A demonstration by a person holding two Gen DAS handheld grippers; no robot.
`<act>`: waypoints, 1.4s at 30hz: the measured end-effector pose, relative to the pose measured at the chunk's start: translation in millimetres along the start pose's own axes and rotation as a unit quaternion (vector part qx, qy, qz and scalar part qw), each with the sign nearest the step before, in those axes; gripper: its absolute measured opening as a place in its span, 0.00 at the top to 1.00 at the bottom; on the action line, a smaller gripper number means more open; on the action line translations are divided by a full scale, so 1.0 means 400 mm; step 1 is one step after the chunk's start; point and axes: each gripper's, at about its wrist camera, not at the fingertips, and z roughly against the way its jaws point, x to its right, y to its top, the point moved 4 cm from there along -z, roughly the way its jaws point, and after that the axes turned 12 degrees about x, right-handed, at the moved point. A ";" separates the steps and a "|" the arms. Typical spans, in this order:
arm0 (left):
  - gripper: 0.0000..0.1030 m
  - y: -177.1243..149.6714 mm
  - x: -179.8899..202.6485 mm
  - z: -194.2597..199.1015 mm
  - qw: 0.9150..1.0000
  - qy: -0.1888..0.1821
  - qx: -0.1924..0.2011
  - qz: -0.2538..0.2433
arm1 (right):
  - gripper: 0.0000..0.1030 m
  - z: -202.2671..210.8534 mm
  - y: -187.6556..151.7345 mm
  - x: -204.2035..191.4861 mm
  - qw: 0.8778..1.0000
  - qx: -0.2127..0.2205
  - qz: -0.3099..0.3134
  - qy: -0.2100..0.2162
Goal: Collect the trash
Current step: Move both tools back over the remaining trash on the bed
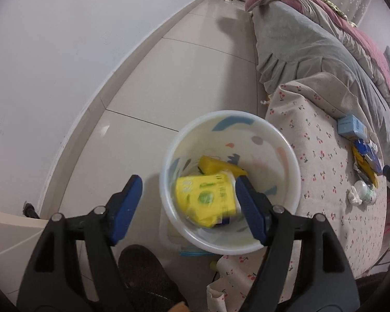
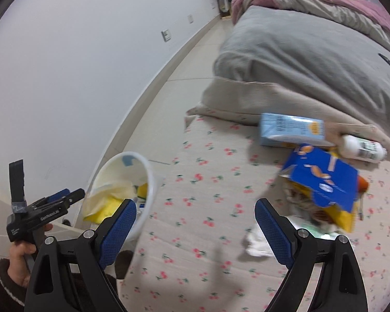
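A white bin [image 1: 169, 153] stands on the floor beside a surface covered in cherry-print cloth [image 1: 319, 171]. Inside it lie a yellow packet [image 1: 205, 197] and a yellow sponge-like piece [image 1: 221, 166]. My left gripper [image 1: 187, 180] hangs open above the bin with nothing between its fingers. In the right wrist view that left gripper [image 2: 65, 197] shows at the bin's [image 2: 149, 182] left. My right gripper [image 2: 195, 202] is open and empty over the cloth [image 2: 195, 247]. Ahead to its right lie a light blue carton [image 2: 291, 128], a torn blue box [image 2: 322, 179], a white bottle [image 2: 361, 147] and a crumpled tissue [image 2: 257, 244].
A grey duvet [image 2: 312, 52] and a pink blanket [image 1: 364, 39] are piled on the bed behind the cloth. A white wall [image 1: 65, 65] runs along the left, with tiled floor [image 1: 195, 78] between wall and bed. A dark slipper [image 1: 143, 273] sits by the bin. A hand [image 2: 20, 257] holds the left gripper.
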 end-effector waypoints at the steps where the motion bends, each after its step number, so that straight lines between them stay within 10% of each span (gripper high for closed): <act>1: 0.24 0.001 0.005 0.001 1.000 0.000 0.001 -0.001 | 0.09 0.008 0.002 0.012 1.000 0.002 -0.002 -0.003; 11: 0.05 0.004 0.078 0.013 1.000 -0.005 0.004 -0.018 | 0.09 0.075 0.009 0.129 0.999 0.017 -0.035 -0.034; 42: 0.04 0.060 0.285 -0.014 0.996 -0.041 -0.023 -0.071 | 0.09 0.098 0.074 0.571 0.962 0.039 -0.222 -0.152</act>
